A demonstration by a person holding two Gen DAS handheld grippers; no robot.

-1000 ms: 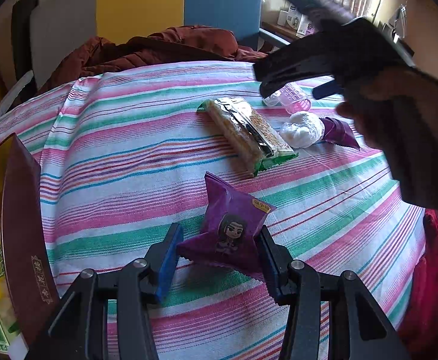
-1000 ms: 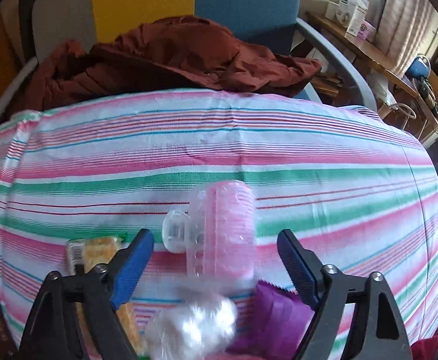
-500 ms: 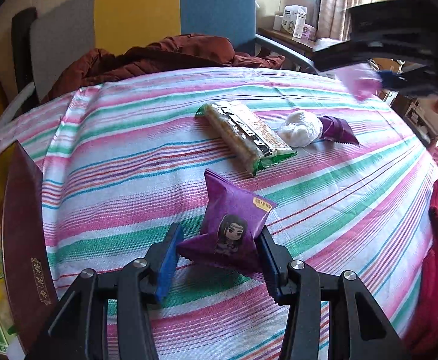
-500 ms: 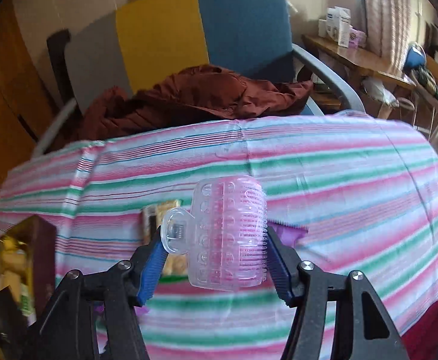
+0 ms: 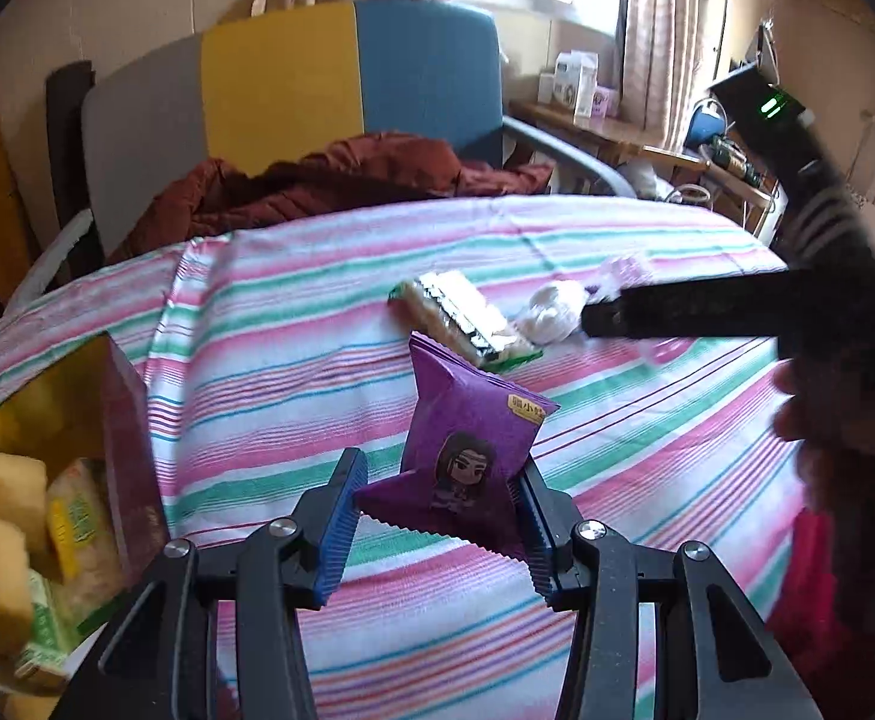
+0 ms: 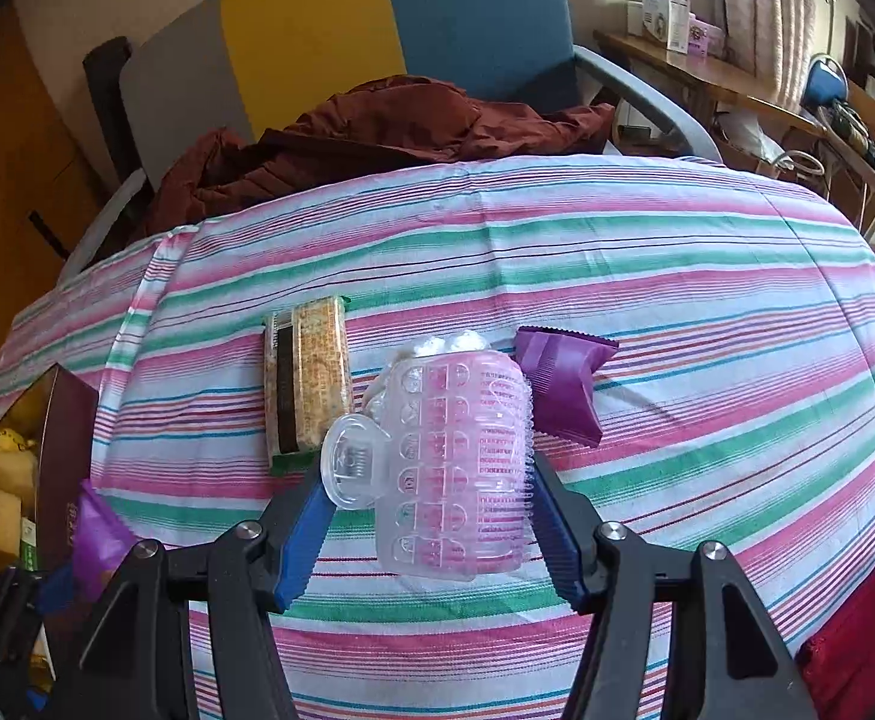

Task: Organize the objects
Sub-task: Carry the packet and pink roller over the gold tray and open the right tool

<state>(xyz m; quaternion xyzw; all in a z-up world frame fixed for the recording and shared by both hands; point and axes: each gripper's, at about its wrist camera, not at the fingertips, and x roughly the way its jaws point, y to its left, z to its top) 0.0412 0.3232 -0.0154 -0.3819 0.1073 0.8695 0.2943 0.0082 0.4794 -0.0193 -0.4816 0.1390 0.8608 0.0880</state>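
Observation:
My left gripper is shut on a purple snack packet with a cartoon face and holds it above the striped tablecloth. My right gripper is shut on a clear pink hair clip held above the cloth. A green-ended cracker pack, a white wrapped ball and a second purple packet lie on the cloth. The cracker pack also shows in the left wrist view. The right gripper's arm crosses the left wrist view on the right.
An open maroon box with yellow snack packs stands at the left table edge; it also shows in the right wrist view. A chair with a brown jacket stands behind the table. A red cloth lies at the lower right.
My right gripper closed on the pink hair clip, lifted it and drew back toward the near side. My left gripper rose with the purple packet, and the open box came into view.

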